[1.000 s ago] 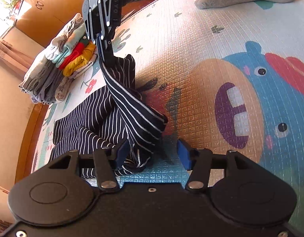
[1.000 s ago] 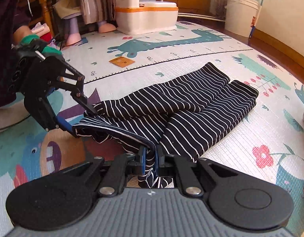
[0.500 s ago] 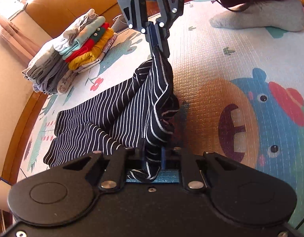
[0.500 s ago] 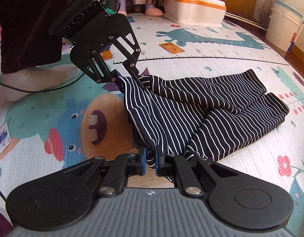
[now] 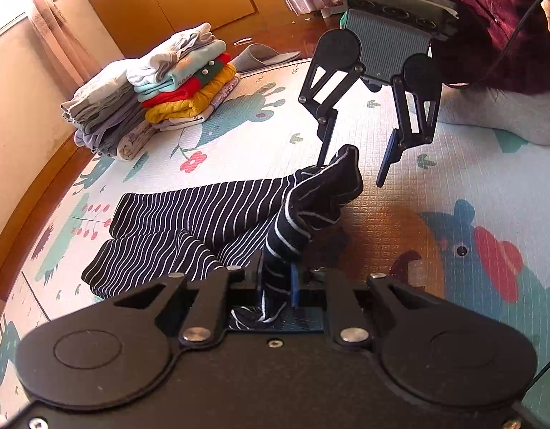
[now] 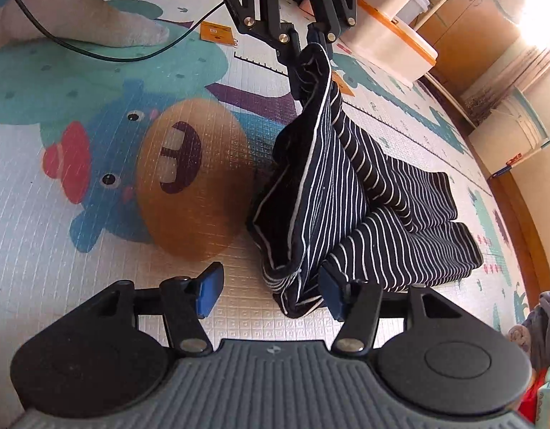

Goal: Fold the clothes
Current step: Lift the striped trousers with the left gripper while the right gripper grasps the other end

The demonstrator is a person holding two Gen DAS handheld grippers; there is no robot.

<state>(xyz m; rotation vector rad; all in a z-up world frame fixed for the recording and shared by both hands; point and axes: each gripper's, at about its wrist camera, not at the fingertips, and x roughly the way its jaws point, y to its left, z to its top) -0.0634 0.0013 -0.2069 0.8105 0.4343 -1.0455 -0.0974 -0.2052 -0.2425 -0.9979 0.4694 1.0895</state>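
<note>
A black garment with thin white stripes (image 5: 203, 207) lies on the play mat, its two legs flat and one end pulled up. My left gripper (image 5: 276, 282) is shut on that raised end, and the right wrist view shows it from the front (image 6: 310, 43) with the cloth hanging from it. My right gripper (image 6: 271, 289) is open just above the mat. A bunched hem of the garment (image 6: 382, 214) rests against the inner side of its right pad (image 6: 332, 295). From the left wrist view, the right gripper (image 5: 357, 164) stands open over the garment's peak.
A stack of folded clothes (image 5: 160, 89) sits at the mat's far left, with a grey slipper (image 5: 264, 57) behind it. A person's socked foot (image 5: 507, 114) and a black cable (image 6: 132, 57) lie near the grippers. A white and orange box (image 6: 392, 46) stands on the mat's far side.
My left gripper shut on the garment's end and lifted it. My right gripper, shut on the cloth in both earlier frames, has opened and let go.
</note>
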